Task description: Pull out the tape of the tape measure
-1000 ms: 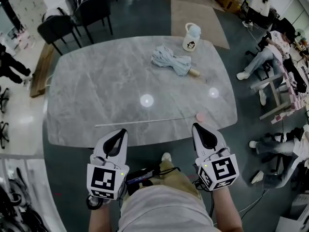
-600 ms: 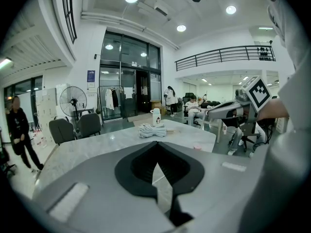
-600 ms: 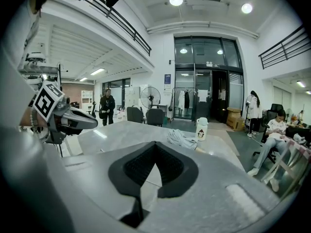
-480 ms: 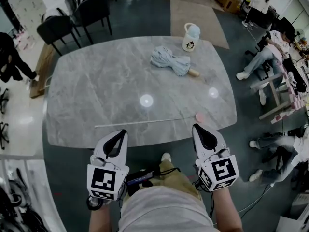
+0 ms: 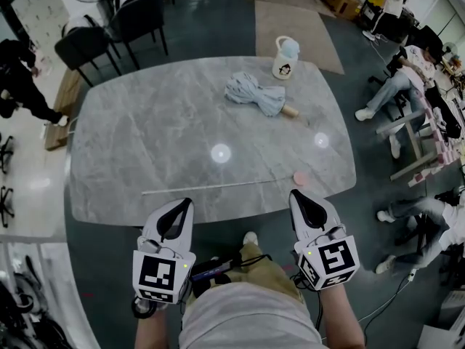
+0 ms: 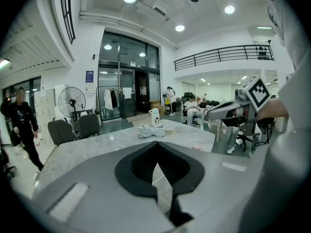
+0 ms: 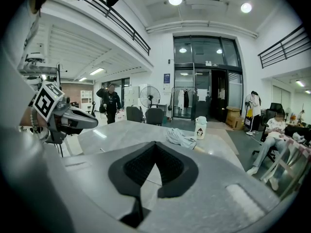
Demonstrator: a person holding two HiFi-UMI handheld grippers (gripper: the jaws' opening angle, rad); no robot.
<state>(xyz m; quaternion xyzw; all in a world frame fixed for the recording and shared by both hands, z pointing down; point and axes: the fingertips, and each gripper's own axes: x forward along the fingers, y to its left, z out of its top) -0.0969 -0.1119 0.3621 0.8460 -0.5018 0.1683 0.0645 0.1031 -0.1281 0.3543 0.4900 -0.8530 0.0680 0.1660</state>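
A small pink round tape measure (image 5: 300, 175) lies near the table's front right edge. Its thin white tape (image 5: 218, 185) stretches out flat to the left across the grey marble table (image 5: 145, 137). My left gripper (image 5: 176, 208) hovers at the table's near edge, just below the tape's left part, shut and empty. My right gripper (image 5: 304, 197) is also shut and empty, a little nearer than the tape measure's case. In the left gripper view the jaws (image 6: 156, 147) meet with nothing between them; in the right gripper view the jaws (image 7: 155, 147) do the same.
A folded light-blue umbrella (image 5: 256, 93) and a white bottle (image 5: 285, 57) sit at the table's far side. Dark chairs (image 5: 109, 24) stand beyond the far left corner. Seated people (image 5: 407, 78) and a stool are at the right. A person (image 5: 22, 86) walks at the left.
Both grippers stay shut and almost still at the table's near edge. The person in black at the left has walked further along the floor.
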